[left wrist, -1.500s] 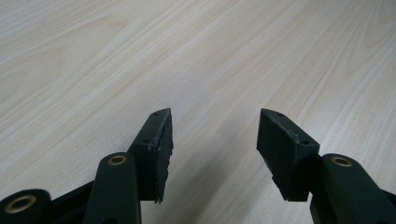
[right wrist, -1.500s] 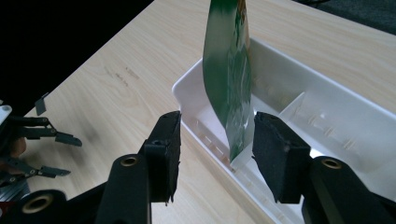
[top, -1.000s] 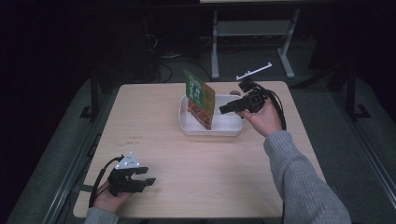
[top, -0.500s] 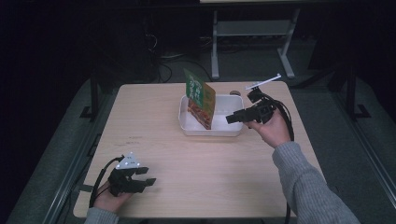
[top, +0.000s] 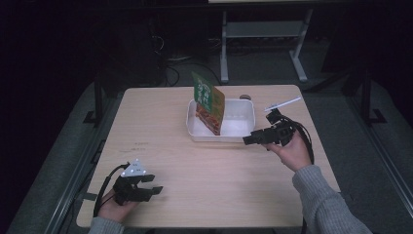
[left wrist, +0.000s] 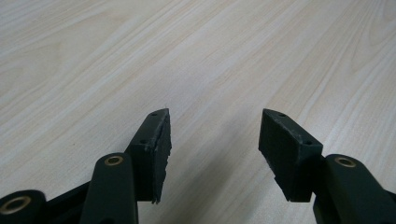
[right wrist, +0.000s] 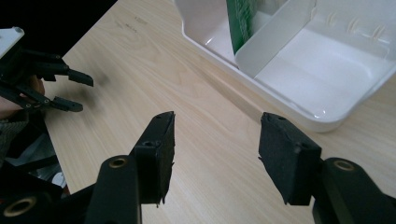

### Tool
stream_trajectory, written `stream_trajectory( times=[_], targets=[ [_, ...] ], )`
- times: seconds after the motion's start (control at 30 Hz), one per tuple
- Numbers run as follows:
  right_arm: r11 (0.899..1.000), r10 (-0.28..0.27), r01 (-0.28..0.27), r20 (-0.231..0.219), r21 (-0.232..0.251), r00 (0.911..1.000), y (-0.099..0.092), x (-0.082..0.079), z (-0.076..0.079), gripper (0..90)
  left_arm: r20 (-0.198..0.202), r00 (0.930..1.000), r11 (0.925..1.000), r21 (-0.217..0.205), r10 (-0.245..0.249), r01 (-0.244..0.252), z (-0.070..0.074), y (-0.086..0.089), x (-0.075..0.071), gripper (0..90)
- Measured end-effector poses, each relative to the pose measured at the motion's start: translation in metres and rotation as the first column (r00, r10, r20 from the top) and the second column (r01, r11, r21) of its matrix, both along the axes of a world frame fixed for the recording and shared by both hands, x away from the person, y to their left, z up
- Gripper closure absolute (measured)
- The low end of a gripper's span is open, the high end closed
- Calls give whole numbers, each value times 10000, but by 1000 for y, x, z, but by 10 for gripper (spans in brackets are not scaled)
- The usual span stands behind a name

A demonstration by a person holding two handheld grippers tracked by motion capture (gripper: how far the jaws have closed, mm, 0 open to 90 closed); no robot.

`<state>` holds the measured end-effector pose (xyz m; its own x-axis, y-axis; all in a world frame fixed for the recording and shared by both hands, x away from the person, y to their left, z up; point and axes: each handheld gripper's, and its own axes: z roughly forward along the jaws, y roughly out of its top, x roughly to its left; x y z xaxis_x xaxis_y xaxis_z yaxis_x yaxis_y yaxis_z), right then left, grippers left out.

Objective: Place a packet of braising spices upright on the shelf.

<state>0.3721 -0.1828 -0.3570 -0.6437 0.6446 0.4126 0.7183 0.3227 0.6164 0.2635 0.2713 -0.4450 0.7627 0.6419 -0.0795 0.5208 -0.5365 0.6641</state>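
Packet (top: pixel 208 101) of green and orange printed foil stands tilted in the left compartment of the white tray (top: pixel 246 130), which sits toward the far middle of my table (top: pixel 204 165). From above I read it as a flat, glossy pouch, green across its upper part and reddish-orange lower down, leaning with its top edge toward the far left. In the right gripper view the packet (right wrist: pixel 240 23) shows as a green strip cut off by the top of the frame and half hidden behind the tray's thin inner divider, so I cannot read its print.

The tray (right wrist: pixel 327 116) is smooth, shiny moulded plastic with rounded corners and a raised rim; its right compartment is bare white. The table is pale wood-grain laminate, matte, with fine streaks plain in the left gripper view (left wrist: pixel 196 56).

My right gripper (top: pixel 254 138) sits just outside the tray's near right corner, pointing left; its jaws have just been opening and stand wide apart with nothing between them. The pads (right wrist: pixel 289 154) are black, rough foam blocks on hard black arms.

My left gripper (top: pixel 150 189) rests at the near left of the table, well apart from the tray, jaws spread over bare wood, gripping nothing. Its grey three-cornered plate catches light. The room beyond the table is too dark to make out.
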Motion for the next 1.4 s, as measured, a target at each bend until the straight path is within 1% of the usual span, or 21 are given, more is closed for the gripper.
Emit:
stream_trajectory(
  times=[0.13,0.17,0.23,0.27,0.3,0.33,0.37,0.5,0.57,0.67,0.7,0.73,0.97,1.13,1.23,1.4],
  targets=[
    [10000,-1,1,-84,77,10000,-6,-7,-8,445,-5,10000,10000,29,-18,18,0,-1,0,428],
    [10000,-1,1,-84,77,10000,-6,-7,-8,445,-11,10000,10000,29,-20,20,-1,-1,0,428],
    [9999,-21,23,-170,104,9999,-10,-13,-14,442,-22,10000,10000,21,-35,35,-1,-2,0,424],
    [9999,-21,23,-170,104,9999,-10,-13,-14,442,-22,10000,10000,21,-35,35,-1,-2,0,424],
    [9998,-46,50,-197,179,9998,-14,-16,-19,441,-32,10000,10000,45,-40,40,-1,-2,0,422],
    [9998,-46,50,-197,179,9998,-14,-16,-19,441,-32,10000,10000,45,-40,40,-1,-2,0,421],
    [9998,-76,81,-260,195,9996,-18,-19,-23,438,-30,10000,10000,52,-38,39,-1,-3,0,421],
    [9995,-124,132,-278,282,9995,-22,-24,-27,437,-49,10000,10000,46,-26,26,-2,-3,0,417],
    [9994,-153,163,-312,308,9994,-25,-30,-32,435,-41,10000,10000,54,-46,46,-2,-3,0,413],
    [9992,-170,182,-341,348,9993,-27,-34,-36,435,-36,10000,10000,55,-36,36,-2,-4,0,409],
    [9995,-160,171,-368,279,9992,-29,-37,-40,433,-37,10000,10000,51,-33,33,-2,-4,0,407],
    [9995,-160,171,-368,279,9992,-29,-37,-40,433,-43,10000,10000,47,-27,27,-2,-4,0,407],
    [9988,-154,171,-371,452,9992,-34,-52,-51,431,-37,10000,10000,37,-14,14,-2,-5,0,399],
    [9988,-184,201,-385,444,9991,-37,-60,-58,429,-37,10000,10000,55,-17,17,-2,-5,-1,396],
    [9991,-246,257,-316,342,9992,-38,-66,-64,429,-32,10000,10000,45,-18,18,-2,-5,-1,396],
    [9994,-242,250,-356,224,9991,-39,-77,-74,427,-33,10000,10000,29,-31,31,-3,-6,-1,396]
  ],
)
